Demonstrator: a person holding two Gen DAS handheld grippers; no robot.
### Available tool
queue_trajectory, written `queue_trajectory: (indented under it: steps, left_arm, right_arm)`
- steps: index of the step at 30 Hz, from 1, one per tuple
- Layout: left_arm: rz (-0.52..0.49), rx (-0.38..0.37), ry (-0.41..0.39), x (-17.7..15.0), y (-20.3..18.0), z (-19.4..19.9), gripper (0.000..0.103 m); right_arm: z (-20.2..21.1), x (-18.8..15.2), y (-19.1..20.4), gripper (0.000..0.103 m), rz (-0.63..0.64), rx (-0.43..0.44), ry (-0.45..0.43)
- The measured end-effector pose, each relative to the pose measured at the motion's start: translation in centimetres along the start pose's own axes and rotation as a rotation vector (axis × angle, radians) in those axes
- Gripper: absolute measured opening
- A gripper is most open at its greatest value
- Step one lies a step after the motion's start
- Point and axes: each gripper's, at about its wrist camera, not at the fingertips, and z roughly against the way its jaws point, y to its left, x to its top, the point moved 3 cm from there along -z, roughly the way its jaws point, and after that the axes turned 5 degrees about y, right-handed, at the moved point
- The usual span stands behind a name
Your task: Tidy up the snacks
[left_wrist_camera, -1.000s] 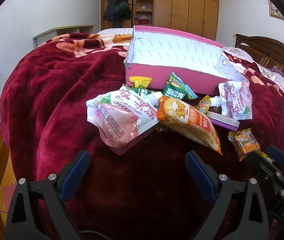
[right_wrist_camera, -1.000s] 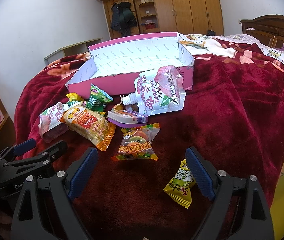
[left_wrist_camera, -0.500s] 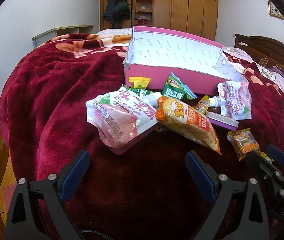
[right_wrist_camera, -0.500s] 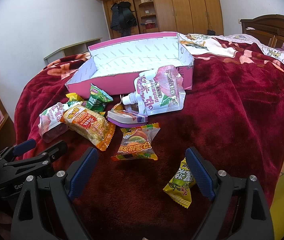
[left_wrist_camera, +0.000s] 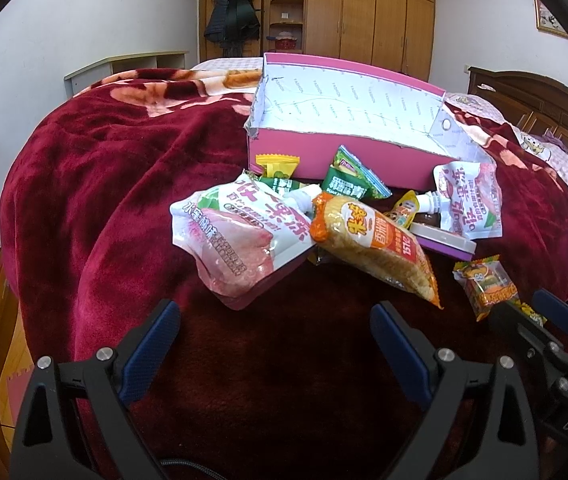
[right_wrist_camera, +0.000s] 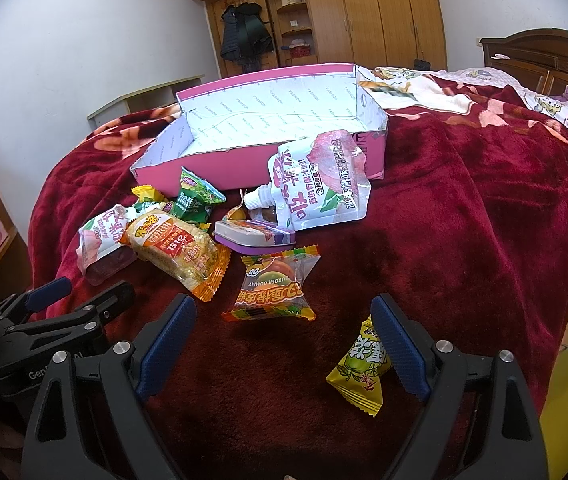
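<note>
A pink open box (left_wrist_camera: 348,160) (right_wrist_camera: 244,172) sits on the red blanket, empty as far as I see. Snacks lie in front of it: a pink jelly pouch (left_wrist_camera: 240,236), an orange rice-cracker bag (left_wrist_camera: 372,244) (right_wrist_camera: 180,252), a second pink pouch (right_wrist_camera: 320,184) leaning on the box, a green packet (right_wrist_camera: 194,200), a purple tin (right_wrist_camera: 254,236), a gummy pack (right_wrist_camera: 274,284) and a yellow candy (right_wrist_camera: 362,364). My left gripper (left_wrist_camera: 276,350) is open and empty, short of the pouch. My right gripper (right_wrist_camera: 284,344) is open and empty, just behind the gummy pack, its right finger beside the yellow candy.
The red blanket (left_wrist_camera: 104,184) covers the bed and drops off at the left and near edges. A wooden headboard (right_wrist_camera: 544,52) stands at the right, wardrobes (right_wrist_camera: 364,12) at the back. The other gripper shows at the right edge of the left wrist view (left_wrist_camera: 552,344).
Both grippers have barely moved; the left view has crept slightly toward the snacks. Nothing was taken hold of or let go.
</note>
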Motion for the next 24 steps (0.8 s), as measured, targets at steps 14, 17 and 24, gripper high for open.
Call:
queue_trajectory:
  steps: [14, 17, 24]
  left_arm:
    - [0.001, 0.007, 0.005, 0.03, 0.1, -0.12, 0.098]
    - [0.002, 0.009, 0.005, 0.04, 0.18, -0.15, 0.098]
    - [0.002, 0.014, -0.003, 0.2, 0.48, -0.08, 0.098]
  right_arm:
    - [-0.04, -0.02, -0.03, 0.091, 0.0, 0.0, 0.001]
    - [-0.06, 0.0, -0.04, 0.091, -0.001, 0.0, 0.001]
    - [-0.18, 0.08, -0.03, 0.091, 0.001, 0.0, 0.004]
